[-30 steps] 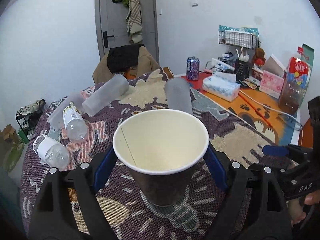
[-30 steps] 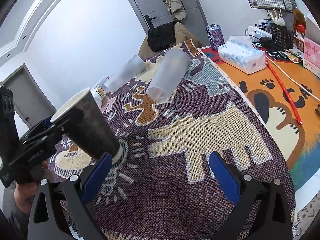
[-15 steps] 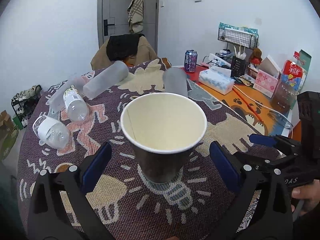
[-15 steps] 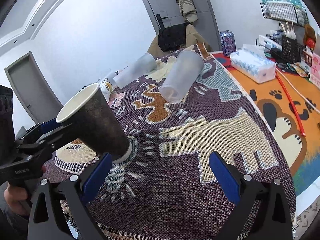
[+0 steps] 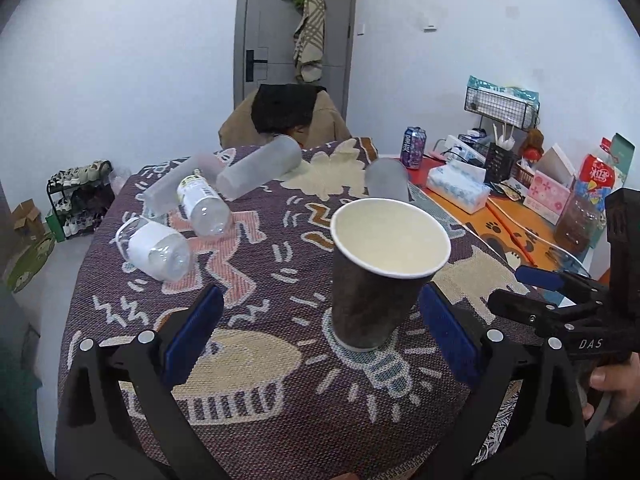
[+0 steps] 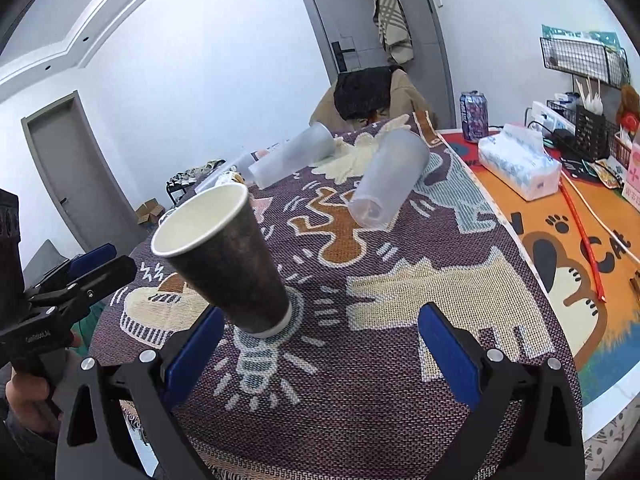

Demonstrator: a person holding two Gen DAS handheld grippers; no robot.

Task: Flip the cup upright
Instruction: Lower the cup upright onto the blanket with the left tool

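Note:
A dark paper cup point(image 5: 372, 280) with a white inside stands upright on the patterned tablecloth point(image 5: 280, 380), mouth up. It also shows in the right wrist view point(image 6: 228, 264). My left gripper point(image 5: 320, 336) is open and empty, its blue pads standing apart from the cup on either side, the cup nearer the right pad. My right gripper point(image 6: 320, 350) is open and empty, with the cup just beyond its left pad. The left gripper also shows at the left edge of the right wrist view point(image 6: 76, 276).
Frosted plastic cups point(image 5: 260, 168) point(image 5: 386, 180) and two plastic bottles point(image 5: 200, 204) point(image 5: 156, 248) lie on their sides further back. A tissue box point(image 5: 456, 188), a can point(image 5: 414, 148) and boxes stand on the orange mat at right. A chair point(image 5: 284, 116) stands behind the table.
My left gripper has let go of the cup, opened wide and drawn back. The cup now stands free on the cloth. The right gripper has barely moved.

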